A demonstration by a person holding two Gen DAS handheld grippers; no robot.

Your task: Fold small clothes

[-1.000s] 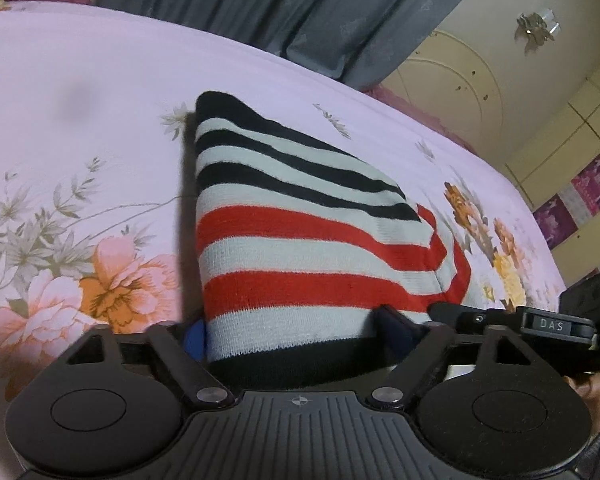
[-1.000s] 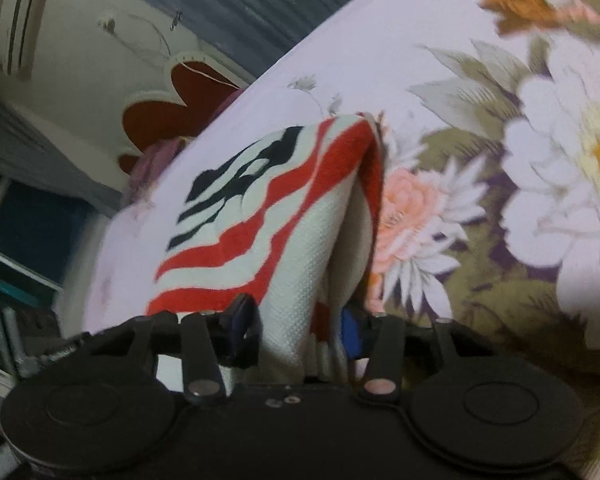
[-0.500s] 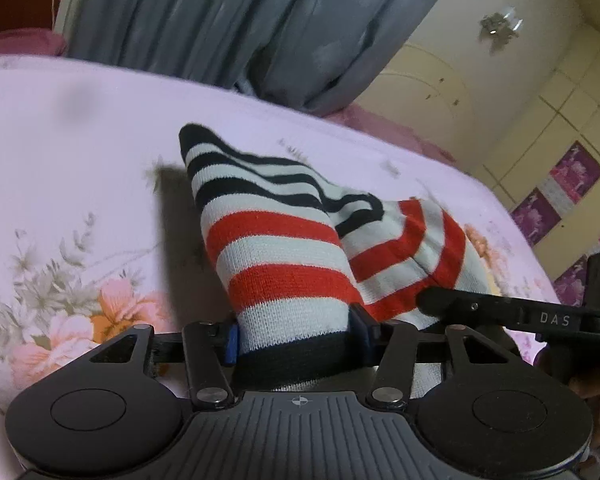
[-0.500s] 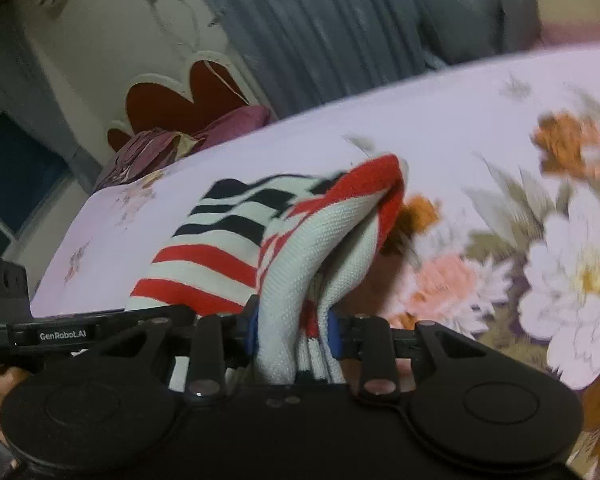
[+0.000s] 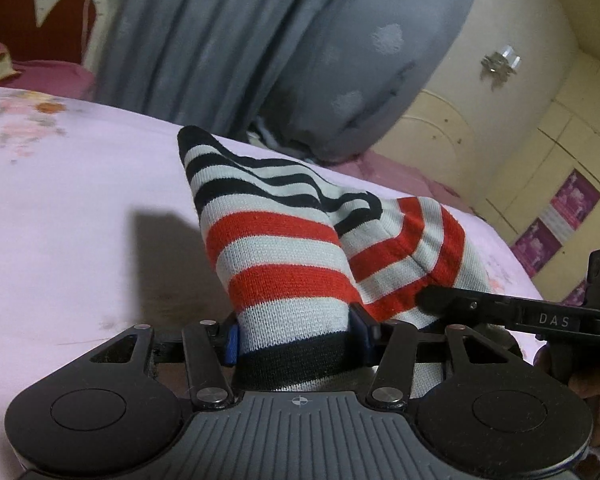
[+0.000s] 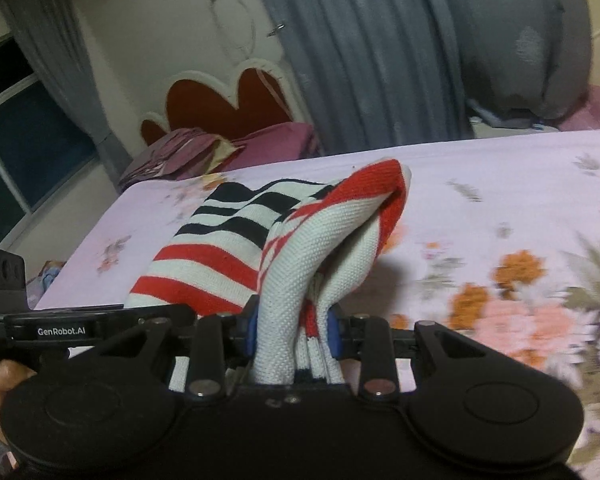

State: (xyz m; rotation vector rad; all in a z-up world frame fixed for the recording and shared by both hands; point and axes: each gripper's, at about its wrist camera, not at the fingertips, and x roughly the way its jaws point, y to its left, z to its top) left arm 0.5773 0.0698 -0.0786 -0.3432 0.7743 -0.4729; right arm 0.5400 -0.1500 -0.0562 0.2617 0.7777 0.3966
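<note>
A small knitted garment with red, white and black stripes [image 5: 284,248] is held up off the bed by both grippers. My left gripper [image 5: 296,340] is shut on its black hem edge. My right gripper [image 6: 294,328] is shut on a bunched white and red edge of the same garment [image 6: 312,248]. The cloth hangs folded between them, its far black-striped end [image 5: 192,148] pointing away. The right gripper's arm [image 5: 540,320] shows at the right of the left wrist view; the left gripper's arm [image 6: 60,330] shows at the left of the right wrist view.
The pink floral bedsheet [image 5: 60,220] lies below, with big flower prints [image 6: 520,300] on the right side. A red heart-shaped headboard [image 6: 228,108], purple pillows [image 6: 188,148] and grey curtains [image 5: 260,40] stand behind. Cream cupboards [image 5: 540,140] are at the right.
Both grippers have lifted the striped garment up from the sheet and come closer together, so the cloth now folds and sags between them. Both stay shut.
</note>
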